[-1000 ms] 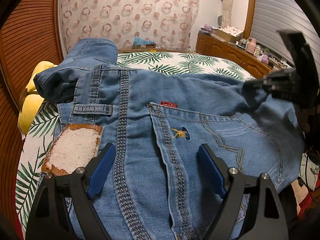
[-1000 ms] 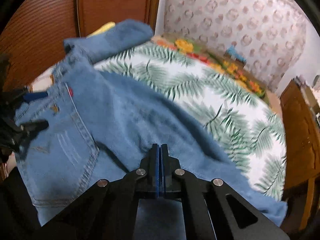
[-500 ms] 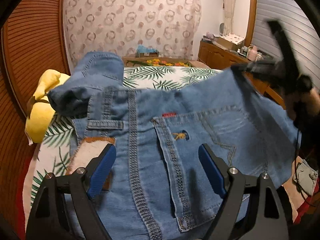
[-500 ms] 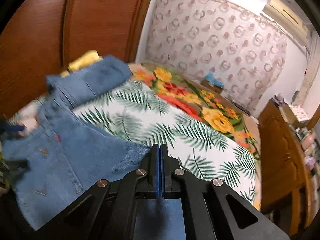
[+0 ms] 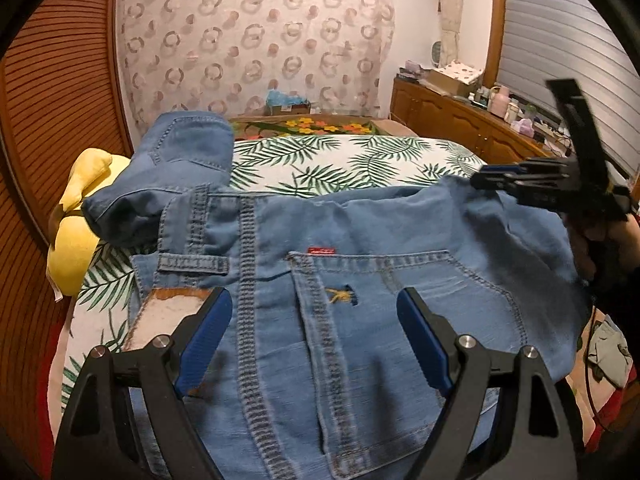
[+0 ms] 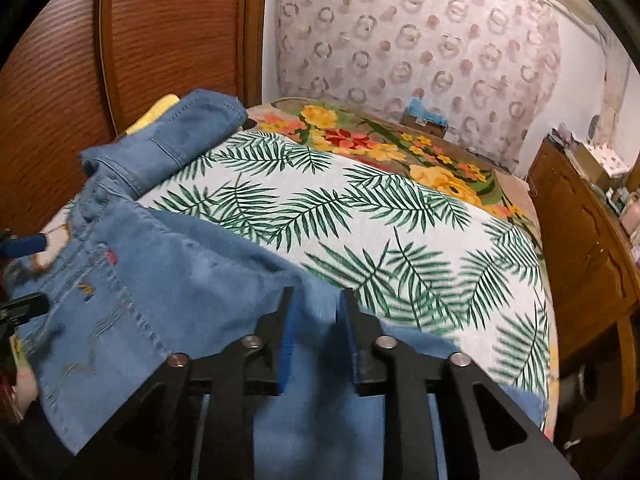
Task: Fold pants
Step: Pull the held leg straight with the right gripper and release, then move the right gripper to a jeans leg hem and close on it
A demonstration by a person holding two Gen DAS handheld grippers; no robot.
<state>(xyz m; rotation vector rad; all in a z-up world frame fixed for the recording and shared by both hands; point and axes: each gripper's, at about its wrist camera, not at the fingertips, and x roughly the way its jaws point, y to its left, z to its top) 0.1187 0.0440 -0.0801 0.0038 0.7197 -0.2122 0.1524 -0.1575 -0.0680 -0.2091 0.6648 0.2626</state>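
The left gripper [image 5: 314, 336] stands wide open over the near part of the jeans [image 5: 360, 280], its blue pads well apart and holding nothing; the left pad sits by the leather waistband patch [image 5: 164, 316], the right pad just right of the back pocket [image 5: 400, 300]. The right gripper [image 6: 316, 332] has its pads parted a little, with denim lying in the gap between them; whether the cloth is pinched or already loose cannot be told. From the left wrist view it shows at the far right edge of the jeans [image 5: 516, 184], where the fabric rises toward it.

The jeans lie seat up on the palm-leaf bedspread [image 6: 360, 216], waistband at the left, back pocket in the middle, the long axis running left to right across the near edge of the bed. A folded-over denim portion [image 5: 176, 168] humps at the far left, against a yellow pillow [image 5: 76, 240].

The coming move likely turns on this: the cloth runs crosswise to both tools, the right gripper at its right end, the left gripper nearer the waistband. The left one is better placed to pin or grasp there.
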